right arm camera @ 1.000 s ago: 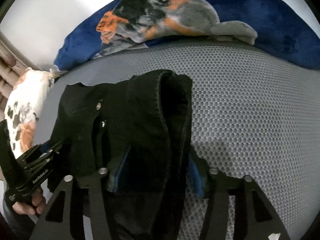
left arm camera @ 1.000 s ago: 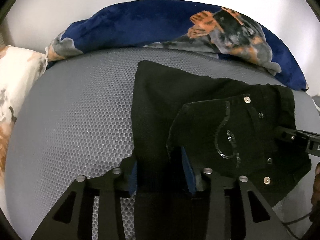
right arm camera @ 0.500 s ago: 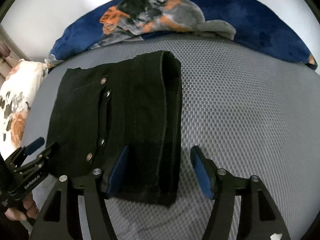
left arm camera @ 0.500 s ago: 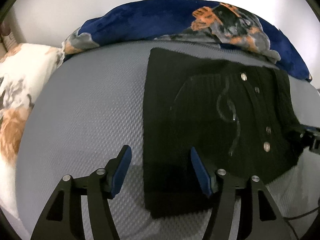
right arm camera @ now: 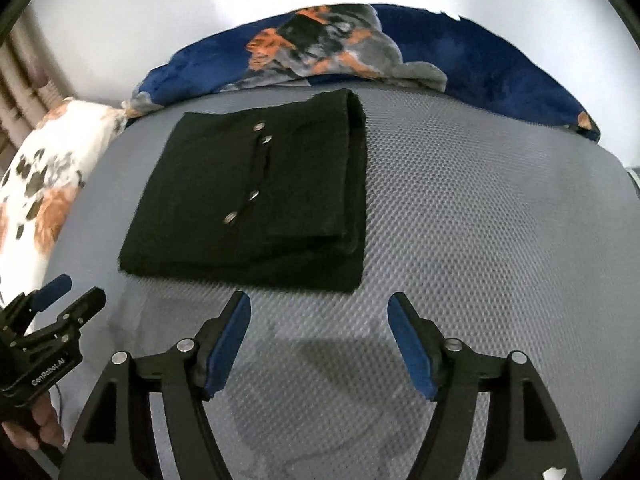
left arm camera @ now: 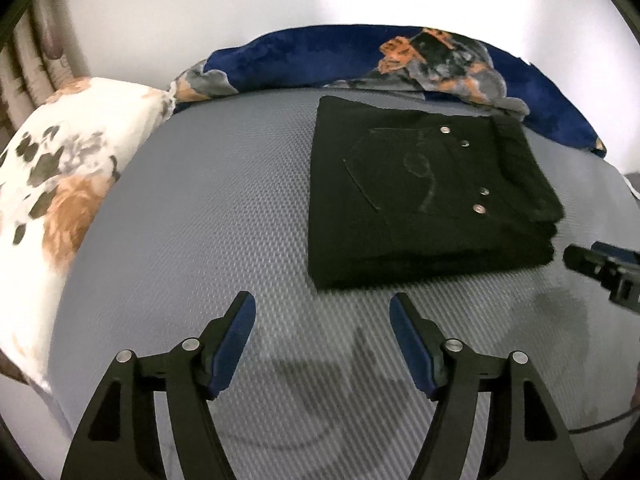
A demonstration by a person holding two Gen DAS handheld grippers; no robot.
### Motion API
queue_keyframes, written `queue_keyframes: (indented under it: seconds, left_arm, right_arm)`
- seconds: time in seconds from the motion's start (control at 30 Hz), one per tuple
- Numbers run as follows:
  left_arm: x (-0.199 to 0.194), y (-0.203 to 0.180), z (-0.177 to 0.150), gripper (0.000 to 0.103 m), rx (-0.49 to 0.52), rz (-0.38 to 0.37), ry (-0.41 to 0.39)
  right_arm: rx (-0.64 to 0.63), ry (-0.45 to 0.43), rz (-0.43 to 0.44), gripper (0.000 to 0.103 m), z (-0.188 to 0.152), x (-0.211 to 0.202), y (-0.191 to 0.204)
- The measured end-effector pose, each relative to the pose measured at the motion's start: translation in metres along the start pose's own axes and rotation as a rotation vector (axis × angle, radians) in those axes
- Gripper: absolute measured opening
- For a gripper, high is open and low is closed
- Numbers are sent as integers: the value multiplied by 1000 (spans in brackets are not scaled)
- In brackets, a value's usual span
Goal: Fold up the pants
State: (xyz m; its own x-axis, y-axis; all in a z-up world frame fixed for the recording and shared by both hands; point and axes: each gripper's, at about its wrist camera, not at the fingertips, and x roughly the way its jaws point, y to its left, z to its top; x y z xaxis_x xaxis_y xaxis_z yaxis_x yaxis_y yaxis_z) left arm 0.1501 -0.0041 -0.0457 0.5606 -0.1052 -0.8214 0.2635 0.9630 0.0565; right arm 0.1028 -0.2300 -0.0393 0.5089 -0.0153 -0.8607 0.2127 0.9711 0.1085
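Both of your tools have let go: left hand-held gripper (left arm camera: 322, 316) and right hand-held gripper (right arm camera: 319, 316) now hang spread and empty, pulled back from the pants (left arm camera: 424, 196), folded flat on the bed (left arm camera: 208, 216). Folding appears complete.

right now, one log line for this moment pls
pants: folded, flat on grey mattress | left gripper: open, empty, clear of pants | right gripper: open, empty | stage: fold looks done

One pair of black pants (left arm camera: 424, 200), folded, lies ahead of the fingertips; four metal studs (right arm camera: 256, 168) run down it; two grippers, left gripper (left arm camera: 322, 312) and right gripper (right arm camera: 318, 312), two blue-padded fingers (right arm camera: 228, 340) each; one blue blanket (left arm camera: 320, 60) beyond; one floral pillow (left arm camera: 60, 184) off left.
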Motion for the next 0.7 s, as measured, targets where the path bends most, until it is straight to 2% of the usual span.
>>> queue_keyframes:
  seconds: [0.1, 0.27, 0.5, 0.7]
  left_arm:
    - [-17, -4, -13, 71, -11, -2, -16]
    - [-39, -7, -32, 71, -29, 5, -28]
    - [-60, -11, -58, 72, -18, 102, -97]
    - [-61, -15, -75, 72, -18, 89, -75]
  right_arm:
    - [-36, -36, -10, 78, -16, -14, 12]
    - [-73, -61, -11, 81, -36, -29, 30]
    - [-123, -117, -53, 90, -57, -47, 51]
    - [-124, -131, -56, 94, -66, -57, 57]
